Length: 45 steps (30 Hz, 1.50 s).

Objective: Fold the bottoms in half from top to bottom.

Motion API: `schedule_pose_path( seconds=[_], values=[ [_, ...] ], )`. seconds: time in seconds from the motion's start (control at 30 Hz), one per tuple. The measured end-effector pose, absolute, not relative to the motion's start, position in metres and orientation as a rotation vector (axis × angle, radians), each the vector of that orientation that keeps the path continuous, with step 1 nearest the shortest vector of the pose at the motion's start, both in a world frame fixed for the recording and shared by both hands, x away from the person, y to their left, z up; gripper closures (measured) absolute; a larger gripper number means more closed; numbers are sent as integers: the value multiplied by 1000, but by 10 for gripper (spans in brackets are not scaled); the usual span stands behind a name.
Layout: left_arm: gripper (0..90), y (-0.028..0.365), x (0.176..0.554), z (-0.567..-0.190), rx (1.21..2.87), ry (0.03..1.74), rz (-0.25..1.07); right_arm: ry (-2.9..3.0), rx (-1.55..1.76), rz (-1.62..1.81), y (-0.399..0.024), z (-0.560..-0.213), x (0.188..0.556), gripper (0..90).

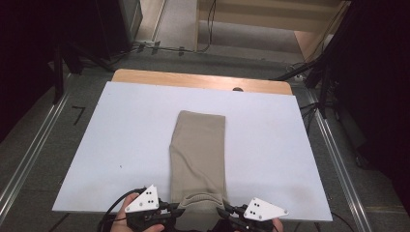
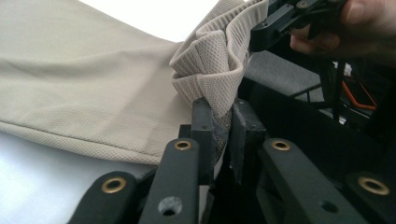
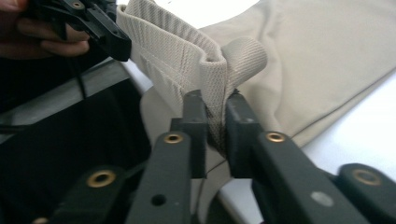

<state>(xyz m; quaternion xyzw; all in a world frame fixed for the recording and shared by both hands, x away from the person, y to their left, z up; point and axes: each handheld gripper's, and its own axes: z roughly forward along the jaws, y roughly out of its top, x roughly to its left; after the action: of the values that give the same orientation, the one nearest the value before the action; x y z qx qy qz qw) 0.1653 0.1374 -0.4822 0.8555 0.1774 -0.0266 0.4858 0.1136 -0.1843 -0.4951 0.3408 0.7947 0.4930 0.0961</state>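
The white table carried a beige garment lying flat and folded into a long narrow strip down its middle, so I judged the lengthwise folding done and the end-over-end fold not yet made. You had its ribbed waistband bunched at the near edge, the left gripper and right gripper each nearly closed, pinching one corner of it.

Folded beige garment, waistband lifted
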Motion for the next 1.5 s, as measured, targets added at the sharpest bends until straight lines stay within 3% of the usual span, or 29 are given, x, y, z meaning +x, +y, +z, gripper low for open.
schedule_pose_path(
  seconds=[0.03, 0.1, 0.2, 0.27, 0.5, 0.77, 0.97, 1.07, 1.2, 1.27, 1.33, 1.5],
  values=[
    [708, 138, 165, -483, 2079, 424, -80, 2361, 1010, 1472, -186, -496, 113, 622],
    [487, 141, 165, -481, 2058, 445, -63, 2366, 1030, 1501, -189, -494, 112, 423],
    [274, 142, 175, -474, 2027, 478, -61, 2311, 1058, 1507, -194, -486, 114, 249],
    [194, 142, 187, -470, 2019, 491, -42, 2280, 1070, 1495, -198, -478, 122, 181],
    [111, 141, 248, -462, 1974, 556, -38, 2246, 1111, 1437, -202, -465, 178, 94],
    [99, 132, 325, -465, 1936, 613, 1, 2215, 1184, 1413, -206, -468, 263, 11],
    [99, 125, 382, -474, 1957, 686, 1, 2230, 1258, 1377, -209, -478, 321, 14],
    [112, 122, 407, -480, 1981, 725, -6, 2233, 1299, 1363, -211, -483, 346, 61],
    [180, 117, 435, -483, 1985, 815, 26, 2223, 1341, 1321, -212, -487, 373, 159],
    [252, 115, 447, -485, 1998, 856, 38, 2221, 1380, 1334, -213, -490, 386, 280],
    [332, 113, 458, -488, 2006, 910, 56, 2220, 1421, 1312, -213, -494, 398, 306],
    [394, 102, 476, -502, 2081, 1021, 67, 2233, 1511, 1183, -208, -505, 422, 396]
  ],
)
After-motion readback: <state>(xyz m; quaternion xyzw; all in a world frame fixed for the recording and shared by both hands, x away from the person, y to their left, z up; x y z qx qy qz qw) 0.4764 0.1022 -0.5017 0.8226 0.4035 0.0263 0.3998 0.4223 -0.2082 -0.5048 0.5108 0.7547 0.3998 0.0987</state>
